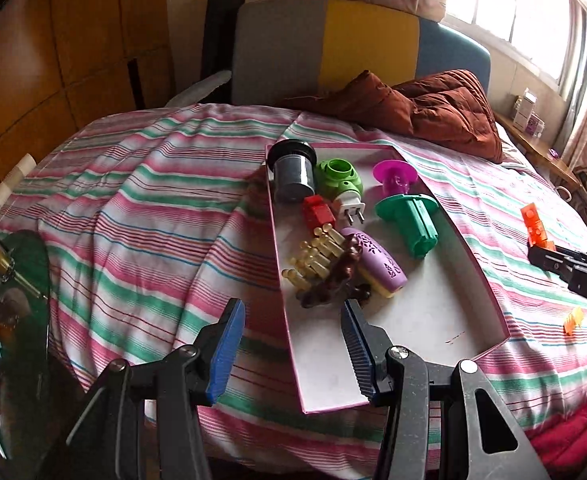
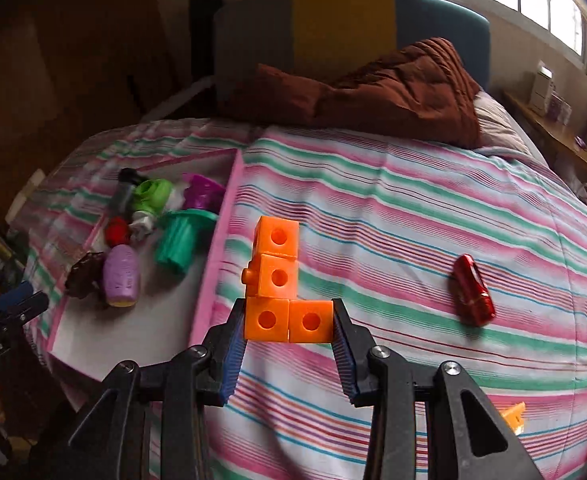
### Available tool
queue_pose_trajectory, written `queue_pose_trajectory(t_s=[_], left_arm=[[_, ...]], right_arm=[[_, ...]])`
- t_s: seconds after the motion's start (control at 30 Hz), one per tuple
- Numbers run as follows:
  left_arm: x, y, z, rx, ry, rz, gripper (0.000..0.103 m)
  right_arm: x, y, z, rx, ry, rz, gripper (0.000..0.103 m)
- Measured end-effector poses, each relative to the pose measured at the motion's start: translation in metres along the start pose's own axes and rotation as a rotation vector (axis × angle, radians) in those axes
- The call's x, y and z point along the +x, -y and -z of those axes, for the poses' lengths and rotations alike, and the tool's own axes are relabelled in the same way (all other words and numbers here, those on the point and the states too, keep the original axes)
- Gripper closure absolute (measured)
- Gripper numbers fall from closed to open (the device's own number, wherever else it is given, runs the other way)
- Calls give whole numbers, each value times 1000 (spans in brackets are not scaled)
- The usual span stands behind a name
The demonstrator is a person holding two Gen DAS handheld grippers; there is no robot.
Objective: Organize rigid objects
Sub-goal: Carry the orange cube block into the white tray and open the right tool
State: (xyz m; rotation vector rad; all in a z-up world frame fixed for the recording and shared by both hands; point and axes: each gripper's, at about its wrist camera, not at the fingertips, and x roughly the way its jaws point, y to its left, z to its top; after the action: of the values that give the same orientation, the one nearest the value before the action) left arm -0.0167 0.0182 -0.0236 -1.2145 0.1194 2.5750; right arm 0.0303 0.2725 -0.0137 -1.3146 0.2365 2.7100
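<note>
Your right gripper (image 2: 288, 322) is clamping the orange blocks (image 2: 279, 286) above the bedspread (image 2: 413, 216), tray (image 2: 209, 280) at nine o'clock, while your left gripper (image 1: 293, 344) is hanging open over the tray's near end.

A home bedroom: striped bedsheet (image 1: 153, 208), padded headboard (image 1: 333, 44), brown quilt (image 1: 433, 108) and curtained window (image 1: 533, 12)

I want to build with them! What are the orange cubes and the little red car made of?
Orange cubes: probably hard plastic, smooth and slightly glossy, with moulded round holes and a stud. Red car: shiny; glossy plastic or painted metal, can't tell which.
</note>
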Motion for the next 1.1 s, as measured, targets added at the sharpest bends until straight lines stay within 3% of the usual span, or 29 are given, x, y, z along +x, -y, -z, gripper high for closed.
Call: queue_pose_trajectory(t_s=[0.2,0.4,0.57,1.1], left_arm=[[-5,-3,-1,-5,15,-1,52],[-10,-7,0,-7,25,-1,52],[-9,-11,1,-11,20,-2,52],[-10,-11,3,-11,21,-5,52]], right_arm=[[9,-69,-1,-145,-32,-95,64],[43,-104,4,-250,-120,-63,64],[61,-108,1,-279,-140,4,64],[81,-100,0,-250,-179,-9,64]])
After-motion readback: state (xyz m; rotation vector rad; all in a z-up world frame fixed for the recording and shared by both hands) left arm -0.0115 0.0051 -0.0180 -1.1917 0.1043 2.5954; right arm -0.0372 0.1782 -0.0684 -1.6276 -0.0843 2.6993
